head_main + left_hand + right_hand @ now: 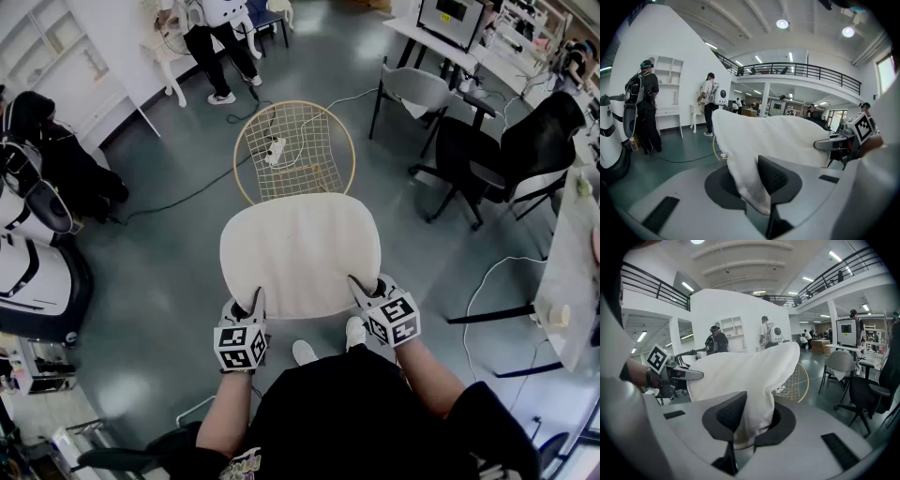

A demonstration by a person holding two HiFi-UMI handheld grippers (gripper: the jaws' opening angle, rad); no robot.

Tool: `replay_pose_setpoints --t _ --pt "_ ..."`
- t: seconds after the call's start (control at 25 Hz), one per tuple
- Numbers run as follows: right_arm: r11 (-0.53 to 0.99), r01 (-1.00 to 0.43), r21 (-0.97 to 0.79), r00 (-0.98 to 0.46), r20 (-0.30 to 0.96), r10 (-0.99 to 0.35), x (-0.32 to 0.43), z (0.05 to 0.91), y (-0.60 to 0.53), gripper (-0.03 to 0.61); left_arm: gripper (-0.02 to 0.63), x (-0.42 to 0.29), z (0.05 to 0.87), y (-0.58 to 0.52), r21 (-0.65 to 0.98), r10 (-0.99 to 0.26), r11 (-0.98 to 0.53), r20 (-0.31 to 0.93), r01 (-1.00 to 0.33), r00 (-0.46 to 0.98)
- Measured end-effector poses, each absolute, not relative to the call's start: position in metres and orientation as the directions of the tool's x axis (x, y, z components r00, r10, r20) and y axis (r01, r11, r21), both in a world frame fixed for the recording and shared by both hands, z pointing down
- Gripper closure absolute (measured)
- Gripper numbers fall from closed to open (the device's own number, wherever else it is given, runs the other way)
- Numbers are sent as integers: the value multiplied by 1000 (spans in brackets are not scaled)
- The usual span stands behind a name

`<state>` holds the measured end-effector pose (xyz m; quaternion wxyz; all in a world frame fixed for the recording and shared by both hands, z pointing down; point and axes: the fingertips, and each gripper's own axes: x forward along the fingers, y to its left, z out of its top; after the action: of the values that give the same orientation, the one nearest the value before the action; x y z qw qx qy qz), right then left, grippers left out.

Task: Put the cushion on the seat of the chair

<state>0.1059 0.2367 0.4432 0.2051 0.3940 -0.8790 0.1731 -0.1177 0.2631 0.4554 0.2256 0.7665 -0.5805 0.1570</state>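
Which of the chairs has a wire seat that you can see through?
The round gold-rimmed chair just beyond the cushion; the grey chair and the black chair are solid.

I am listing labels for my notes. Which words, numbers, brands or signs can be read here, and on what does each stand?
No text can be read.
Left hand-held gripper, right hand-held gripper: cubes show square marker patterns only, no letters.
Monitor: screen too small to read.
Cushion: plain, no label.
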Motion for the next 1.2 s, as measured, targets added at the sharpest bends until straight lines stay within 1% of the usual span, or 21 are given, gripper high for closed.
replay_pose_setpoints --t 0.72,1.2 --pt "658 -741 -133 -627 488 -608 92 445 237 508 522 -132 454 267 173 -833 -220 479 -960 277" --pt "660 -745 -98 -616 482 -624 55 432 230 508 521 -168 446 260 178 -845 -227 452 -957 285"
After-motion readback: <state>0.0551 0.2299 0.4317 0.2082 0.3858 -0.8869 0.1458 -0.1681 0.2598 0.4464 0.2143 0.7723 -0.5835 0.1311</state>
